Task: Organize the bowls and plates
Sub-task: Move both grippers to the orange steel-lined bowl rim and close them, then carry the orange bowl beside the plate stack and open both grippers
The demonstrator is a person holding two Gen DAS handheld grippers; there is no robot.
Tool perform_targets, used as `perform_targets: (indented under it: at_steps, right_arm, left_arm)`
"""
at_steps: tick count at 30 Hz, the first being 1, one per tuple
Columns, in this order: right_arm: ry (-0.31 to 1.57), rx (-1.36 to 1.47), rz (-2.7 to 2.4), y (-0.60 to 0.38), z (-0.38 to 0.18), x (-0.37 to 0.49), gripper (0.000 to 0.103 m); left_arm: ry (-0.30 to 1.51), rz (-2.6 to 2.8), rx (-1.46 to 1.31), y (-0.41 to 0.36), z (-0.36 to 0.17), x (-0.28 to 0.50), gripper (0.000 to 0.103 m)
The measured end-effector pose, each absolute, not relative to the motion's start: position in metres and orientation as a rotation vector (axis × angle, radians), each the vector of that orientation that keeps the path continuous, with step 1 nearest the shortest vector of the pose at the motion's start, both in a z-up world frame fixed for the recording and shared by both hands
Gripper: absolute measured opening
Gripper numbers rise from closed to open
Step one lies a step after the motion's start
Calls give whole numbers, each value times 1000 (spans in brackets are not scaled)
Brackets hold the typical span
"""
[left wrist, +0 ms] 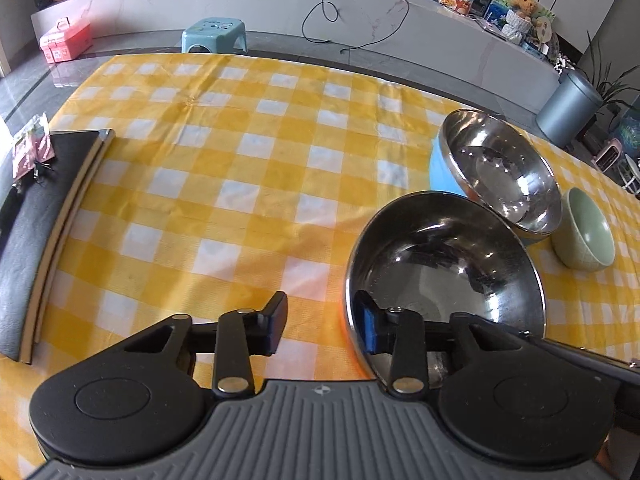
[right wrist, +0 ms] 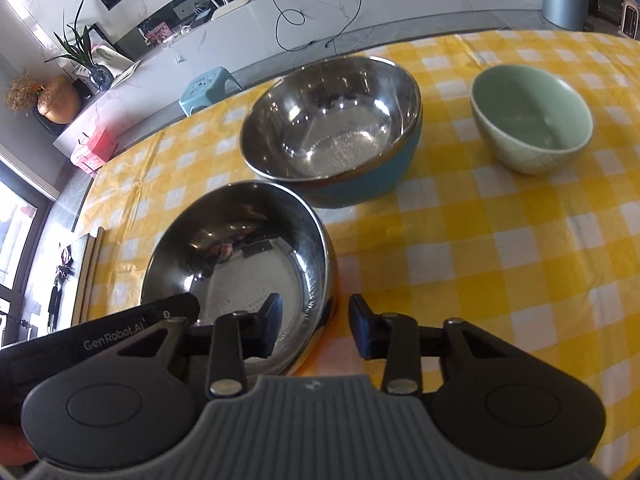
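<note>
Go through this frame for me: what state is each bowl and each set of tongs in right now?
Near steel bowl: upright, empty, orange outside, its rim between the fingers of both tongs.
Far steel bowl: upright, empty, blue outside, tilted in the left wrist view.
Green ceramic bowl: upright, empty, standing apart.
Left tongs: open, bowl's left rim between the fingers.
Right tongs: open, bowl's right rim between the fingers.
Checked tablecloth: spread flat, some creases.
</note>
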State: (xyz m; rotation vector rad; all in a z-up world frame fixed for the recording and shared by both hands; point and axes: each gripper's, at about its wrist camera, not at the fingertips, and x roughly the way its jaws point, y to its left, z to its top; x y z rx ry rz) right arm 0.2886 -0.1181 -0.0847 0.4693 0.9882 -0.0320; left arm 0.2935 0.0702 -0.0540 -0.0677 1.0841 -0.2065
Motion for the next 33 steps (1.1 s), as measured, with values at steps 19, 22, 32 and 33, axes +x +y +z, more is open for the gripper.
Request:
perform_targets:
  at_steps: [19, 22, 32, 33]
  right_arm:
    - [1014, 484, -32, -119, -90, 281, 16]
    - [1007, 483, -24, -119, -83, 273, 16]
    - [962, 487, -10, -133, -50, 227, 15]
    - [957, 488, -10, -135, -47, 220, 15]
  left_arm:
    - [1049, -237, -90, 62, -46, 279, 10]
    - [1039, -231, -99, 63, -37, 270, 10]
    - [1009, -228, -130, 53, -1, 221, 10]
    - [1005, -230, -133, 51, 2, 216, 10]
